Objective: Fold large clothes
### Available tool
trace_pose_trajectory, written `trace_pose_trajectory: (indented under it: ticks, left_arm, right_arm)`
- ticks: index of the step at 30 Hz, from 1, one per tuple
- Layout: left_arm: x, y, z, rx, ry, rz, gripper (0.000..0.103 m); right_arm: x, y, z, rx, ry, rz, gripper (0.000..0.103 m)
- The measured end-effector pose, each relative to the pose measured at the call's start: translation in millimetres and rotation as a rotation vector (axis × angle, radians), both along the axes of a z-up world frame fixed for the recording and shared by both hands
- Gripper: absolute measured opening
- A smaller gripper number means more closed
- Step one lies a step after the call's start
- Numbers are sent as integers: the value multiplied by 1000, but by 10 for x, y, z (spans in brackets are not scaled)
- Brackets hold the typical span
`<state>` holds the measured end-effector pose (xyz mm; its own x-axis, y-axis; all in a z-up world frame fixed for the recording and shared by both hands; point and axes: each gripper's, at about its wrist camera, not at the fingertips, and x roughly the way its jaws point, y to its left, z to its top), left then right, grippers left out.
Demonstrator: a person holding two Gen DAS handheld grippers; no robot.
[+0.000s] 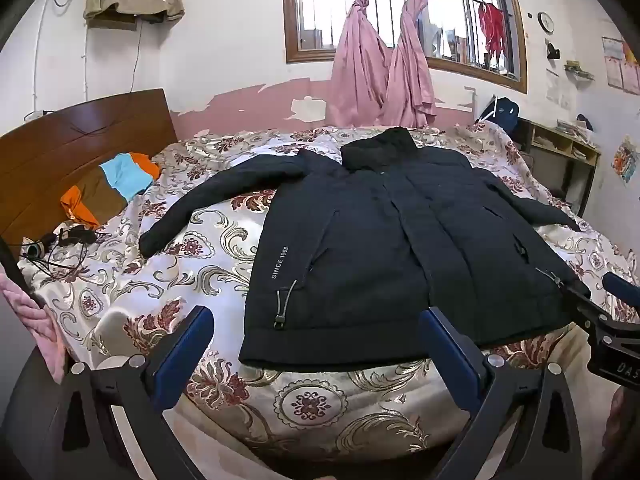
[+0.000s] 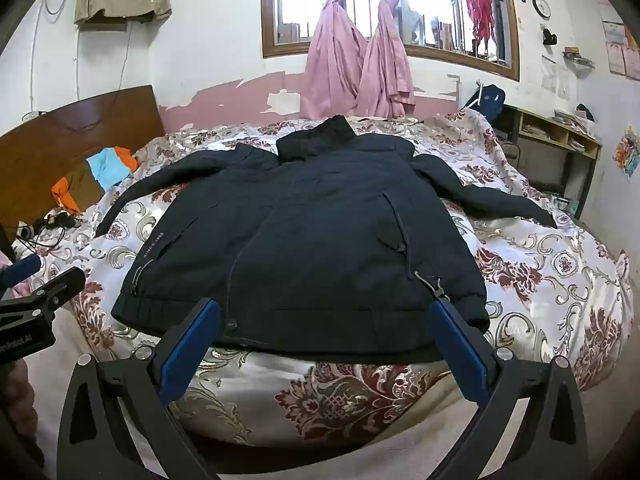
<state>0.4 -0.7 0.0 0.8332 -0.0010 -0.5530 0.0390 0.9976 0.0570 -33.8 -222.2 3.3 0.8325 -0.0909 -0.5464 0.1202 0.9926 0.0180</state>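
Observation:
A dark navy padded jacket (image 1: 376, 240) lies flat, front up, on the floral bedspread (image 1: 312, 404), collar toward the window and both sleeves spread outward. It also shows in the right wrist view (image 2: 312, 240). My left gripper (image 1: 318, 320) is open and empty, held near the jacket's hem at its left part. My right gripper (image 2: 326, 312) is open and empty, held near the hem's right half. The right gripper also shows at the right edge of the left wrist view (image 1: 600, 312). The left gripper shows at the left edge of the right wrist view (image 2: 36, 284).
A wooden headboard (image 1: 80, 136) stands at the left, with an orange, brown and light-blue garment (image 1: 116, 184) and a tangle of cables and headphones (image 1: 60, 240) below it. Pink curtains (image 1: 384, 68) hang at the window. A wooden shelf desk (image 1: 560, 148) stands at the right.

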Motion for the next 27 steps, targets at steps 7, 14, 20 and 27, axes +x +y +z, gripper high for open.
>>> trace_pose_trajectory:
  ticks: [7,14,20,27]
  left_arm:
    - [-16,-22,-3,-8,-8,-1,103]
    - [-10,-21,-5,-6,-5,-2,103]
    - [-10,-20,-6,-9,-6,-2,103]
    - [-13,-34,-5,-9,-5,-3,103]
  right_arm:
    - [11,4,-1,2,16,-1,102]
    - [12,6,5,1,16,0,102]
    - [10,9,9,2,15,0,102]
    - [5,18,14,2,15,0,102]
